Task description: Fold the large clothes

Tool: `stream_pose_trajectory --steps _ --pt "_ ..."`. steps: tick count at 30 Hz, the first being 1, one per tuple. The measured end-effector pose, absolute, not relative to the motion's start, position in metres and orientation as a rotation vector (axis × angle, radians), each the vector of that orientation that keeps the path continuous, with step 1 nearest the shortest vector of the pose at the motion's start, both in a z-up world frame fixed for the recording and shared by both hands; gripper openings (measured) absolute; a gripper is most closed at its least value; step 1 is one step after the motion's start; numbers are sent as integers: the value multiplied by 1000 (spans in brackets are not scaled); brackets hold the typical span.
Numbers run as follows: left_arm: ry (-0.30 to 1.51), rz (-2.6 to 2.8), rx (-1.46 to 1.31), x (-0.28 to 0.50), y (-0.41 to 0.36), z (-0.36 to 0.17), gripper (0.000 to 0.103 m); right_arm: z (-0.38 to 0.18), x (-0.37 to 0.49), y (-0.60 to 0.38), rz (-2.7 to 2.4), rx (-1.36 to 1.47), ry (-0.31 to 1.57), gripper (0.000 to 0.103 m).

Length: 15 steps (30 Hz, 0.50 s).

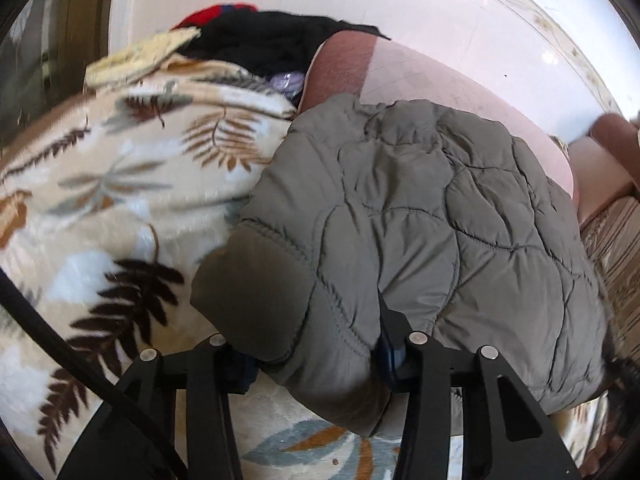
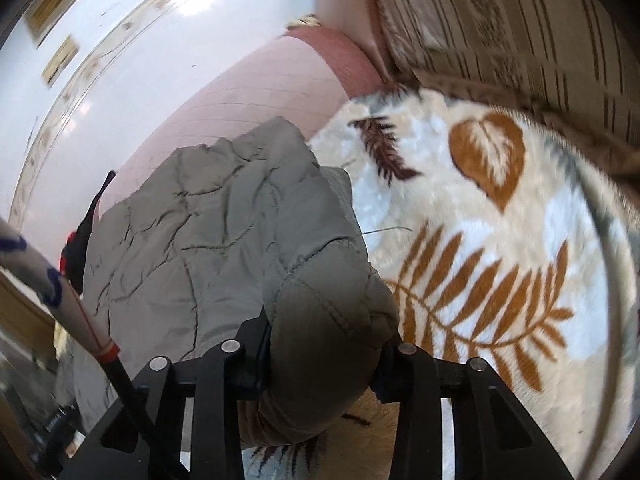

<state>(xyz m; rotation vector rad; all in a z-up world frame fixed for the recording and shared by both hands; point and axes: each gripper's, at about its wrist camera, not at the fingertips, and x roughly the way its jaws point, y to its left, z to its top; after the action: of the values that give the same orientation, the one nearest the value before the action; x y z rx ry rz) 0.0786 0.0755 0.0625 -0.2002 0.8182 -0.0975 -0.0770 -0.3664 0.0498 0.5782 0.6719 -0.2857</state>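
Observation:
A grey-green quilted puffer jacket (image 1: 420, 216) lies bunched on a cream blanket with a leaf pattern (image 1: 120, 184). My left gripper (image 1: 316, 356) is shut on a thick folded edge of the jacket near its lower left part. In the right wrist view the same jacket (image 2: 224, 232) lies on the blanket (image 2: 500, 240), and my right gripper (image 2: 320, 360) is shut on another padded edge of it. The fingertips of both grippers are buried in the fabric.
A pile of black and red clothes (image 1: 264, 40) and a yellowish cloth (image 1: 140, 58) lie behind the blanket. A pink headboard (image 1: 440, 80) and white wall stand beyond. A striped cushion (image 2: 520, 28) borders the blanket. A patterned stick-like thing (image 2: 52, 288) crosses the left of the right wrist view.

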Motion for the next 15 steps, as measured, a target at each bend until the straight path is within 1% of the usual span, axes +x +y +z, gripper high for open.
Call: stream_pose_trajectory --steps 6,15 --pt "778 -93 -153 67 72 76 41 64 -80 -359 -276 489 642 35" --pt "735 -114 -159 40 76 102 40 93 -106 -350 -250 460 600 35"
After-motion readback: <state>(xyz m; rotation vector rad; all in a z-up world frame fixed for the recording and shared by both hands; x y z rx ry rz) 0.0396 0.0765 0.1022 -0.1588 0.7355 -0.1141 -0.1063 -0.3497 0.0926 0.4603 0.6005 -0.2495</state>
